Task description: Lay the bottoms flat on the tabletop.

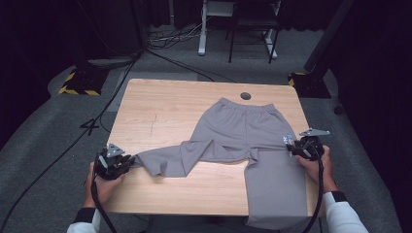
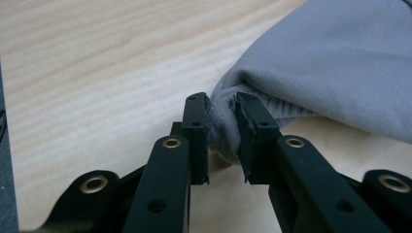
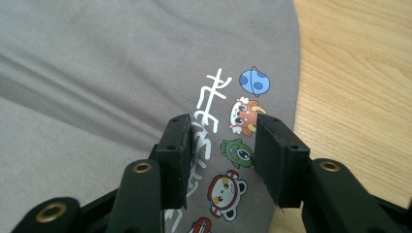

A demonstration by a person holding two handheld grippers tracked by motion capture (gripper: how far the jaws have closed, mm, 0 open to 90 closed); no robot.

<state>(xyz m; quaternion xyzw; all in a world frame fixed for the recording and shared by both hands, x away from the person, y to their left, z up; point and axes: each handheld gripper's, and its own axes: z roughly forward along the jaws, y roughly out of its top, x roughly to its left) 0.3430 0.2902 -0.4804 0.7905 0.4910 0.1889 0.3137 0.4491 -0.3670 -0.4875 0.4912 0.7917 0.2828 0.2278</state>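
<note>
A pair of grey trousers [image 1: 243, 133] lies flat on the wooden table [image 1: 160, 107], waistband at the far side. One leg stretches to the left and the other runs over the near edge. My left gripper [image 1: 129, 161] is at the left leg's end, and in the left gripper view its jaws [image 2: 223, 133] are shut on the bunched hem [image 2: 221, 126]. My right gripper [image 1: 293, 147] rests at the trousers' right side. In the right gripper view it stands open [image 3: 221, 150] over the flat cloth, with a print of cartoon figures [image 3: 238, 136] between its pads.
A round cable hole [image 1: 245, 95] sits near the table's far edge. Bare wood lies to the left and in the front middle. Beyond the table are a chair and desk legs [image 1: 243, 29], floor cables [image 1: 97, 121] and stands with yellow-black bases [image 1: 80, 82].
</note>
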